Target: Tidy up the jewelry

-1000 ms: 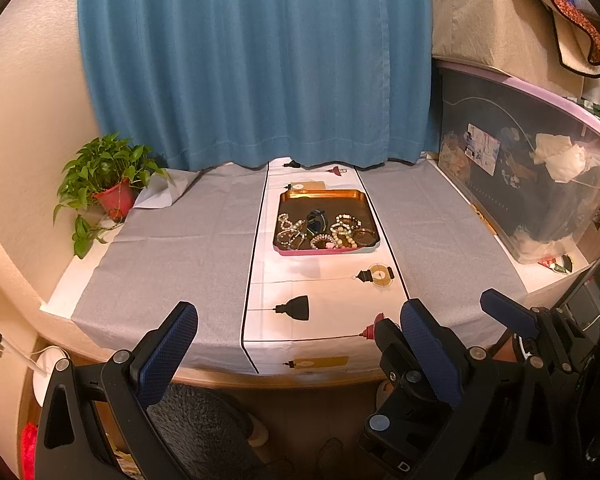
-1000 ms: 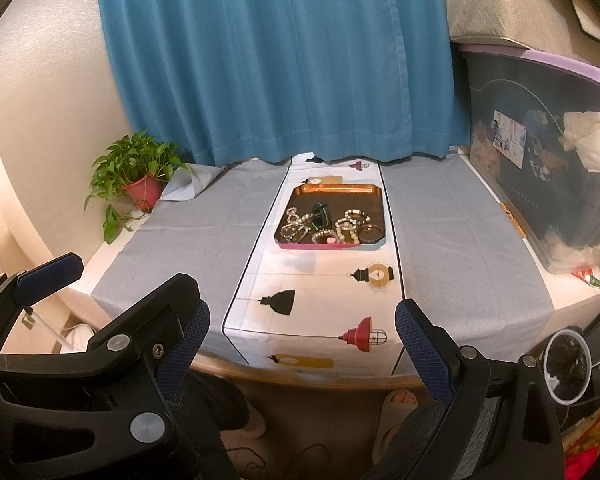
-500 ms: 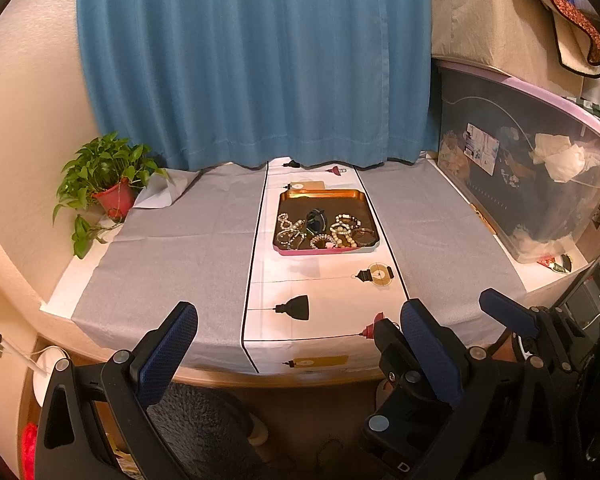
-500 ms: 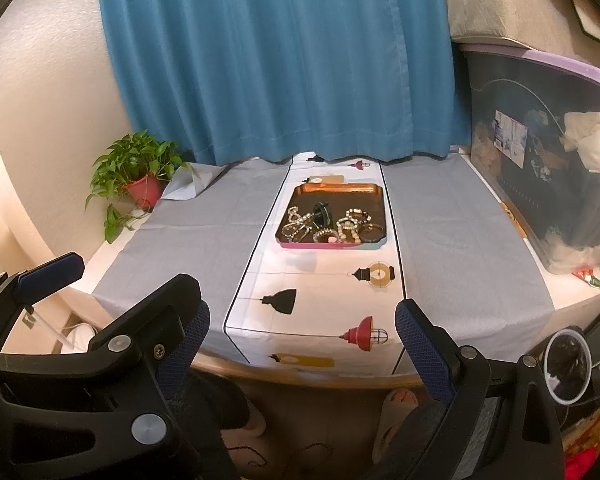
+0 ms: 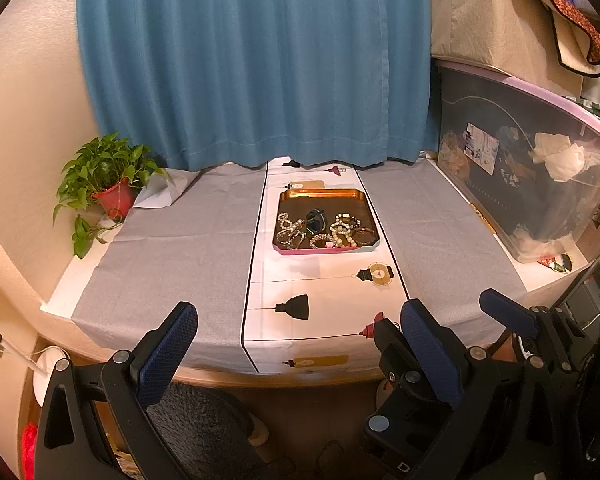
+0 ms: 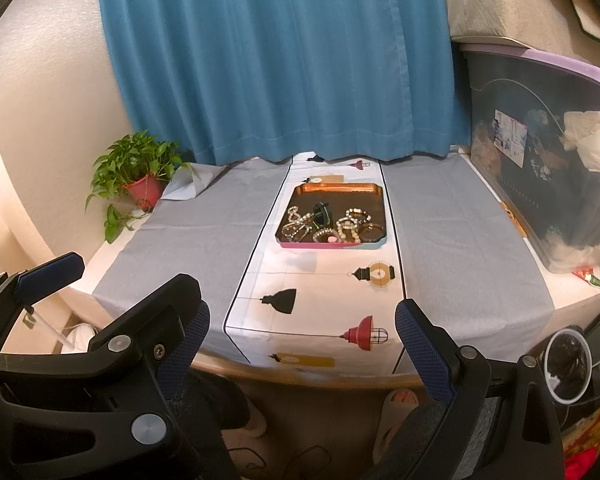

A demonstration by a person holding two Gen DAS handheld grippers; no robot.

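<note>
Blue curtain (image 5: 252, 60) hangs behind a surface (image 5: 180, 248) draped in grey cloth, with a white runner (image 5: 320, 292) printed with lamps down its middle. On the runner, toward the surface's far edge, sits a shallow copper-coloured tray (image 5: 324, 194) with a pink front rim. Inside it lies a heap of jewelry (image 5: 324, 228): beaded bracelets, pale chains, a dark band and a brown bangle at the tray's right front corner. A potted plant (image 5: 108, 176) in a red pot stands at the surface's far left corner. A clear storage bin (image 5: 532, 176) with a beige fabric box (image 5: 496, 20) on top fills the right edge.

Both grippers hover side by side off the near edge, well apart from the tray. The left gripper (image 5: 300, 352) has its blue-padded fingers (image 5: 168, 352) spread wide, holding nothing. The right gripper (image 6: 300, 352) also has its fingers (image 6: 424, 352) wide apart and empty
</note>
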